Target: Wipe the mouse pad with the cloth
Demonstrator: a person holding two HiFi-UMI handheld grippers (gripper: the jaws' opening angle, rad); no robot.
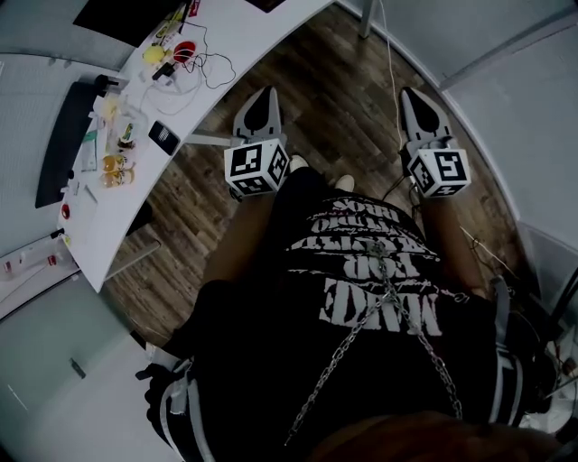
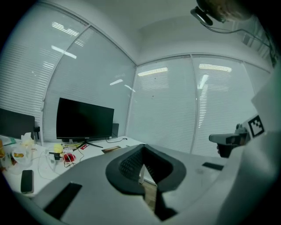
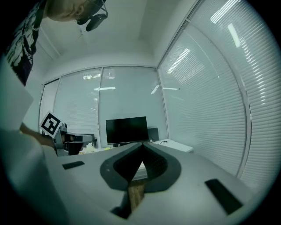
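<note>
Wood floor (image 1: 334, 90) lies under my left hand-held gripper (image 1: 262, 99) and right hand-held gripper (image 1: 417, 101), both with jaws together on nothing. The white counter (image 1: 226, 36) is far left (mouse pad and cloth indistinguishable there). Wiping looks unstarted; next I must find the cloth.

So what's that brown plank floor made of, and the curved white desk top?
The brown plank floor looks like wood or wood-look laminate: it shows staggered boards with grain streaks and a fairly matte surface. The curved white desk top seems to be smooth laminate or painted board, with even colour, no grain and a faint sheen. The pictures cannot settle which.
</note>
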